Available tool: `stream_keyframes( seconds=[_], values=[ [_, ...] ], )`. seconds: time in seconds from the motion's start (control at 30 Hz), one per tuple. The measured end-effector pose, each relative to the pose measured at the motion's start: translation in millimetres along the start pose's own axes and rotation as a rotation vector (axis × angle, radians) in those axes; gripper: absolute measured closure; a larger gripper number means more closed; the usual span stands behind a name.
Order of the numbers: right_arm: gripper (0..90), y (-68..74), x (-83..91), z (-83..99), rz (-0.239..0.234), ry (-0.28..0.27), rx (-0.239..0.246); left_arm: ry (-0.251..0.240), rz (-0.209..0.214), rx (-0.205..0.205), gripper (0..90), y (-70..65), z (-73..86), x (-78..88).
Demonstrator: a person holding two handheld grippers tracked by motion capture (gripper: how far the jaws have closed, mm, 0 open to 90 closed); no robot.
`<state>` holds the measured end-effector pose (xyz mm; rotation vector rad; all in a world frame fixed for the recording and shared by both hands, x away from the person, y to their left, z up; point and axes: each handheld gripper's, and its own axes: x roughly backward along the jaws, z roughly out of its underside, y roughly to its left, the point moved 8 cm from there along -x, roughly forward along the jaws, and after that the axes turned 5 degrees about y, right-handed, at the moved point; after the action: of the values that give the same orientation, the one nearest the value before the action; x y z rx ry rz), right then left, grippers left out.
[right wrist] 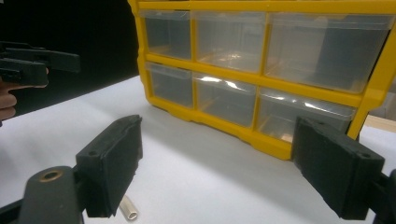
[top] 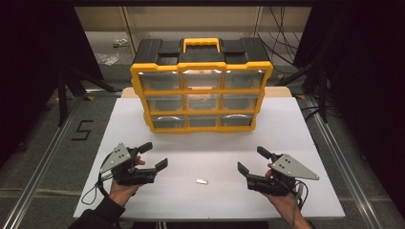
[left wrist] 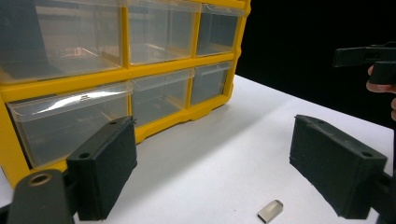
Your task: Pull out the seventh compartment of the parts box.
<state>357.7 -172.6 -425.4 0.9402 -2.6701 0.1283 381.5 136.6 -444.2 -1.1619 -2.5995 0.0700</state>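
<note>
High view, left to right. Left gripper (top: 154, 156), jaws spread wide and empty, rests on the white table (top: 296, 143) at 8 o'clock. A small silver metal piece (top: 202, 181) lies flat at 6 o'clock, between both grippers, touching neither. Right gripper (top: 252, 160), jaws likewise apart and empty, sits at 4 o'clock. The yellow drawer organizer (top: 201, 90) stands upright at 12 o'clock.

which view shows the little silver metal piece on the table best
The left gripper view: the small silver piece lies whole on the white table, unobstructed. In the high view it is a tiny speck between the grippers. In the right gripper view it is half hidden behind a jaw.
</note>
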Motion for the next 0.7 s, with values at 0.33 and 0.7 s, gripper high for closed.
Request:
stream_keyframes(
  seconds=[0.33,0.7],
  values=[
    [18.0,0.4,0.0,-0.1,-0.002,-0.003,0.000,-0.016,-0.006,-0.018,13.9,3.2,-1.8,-0.2],
    [18.1,-0.4,0.1,0.3,-0.005,0.000,-0.006,0.015,-0.059,-0.113,13.7,5.1,-1.1,-3.4]
  ],
)
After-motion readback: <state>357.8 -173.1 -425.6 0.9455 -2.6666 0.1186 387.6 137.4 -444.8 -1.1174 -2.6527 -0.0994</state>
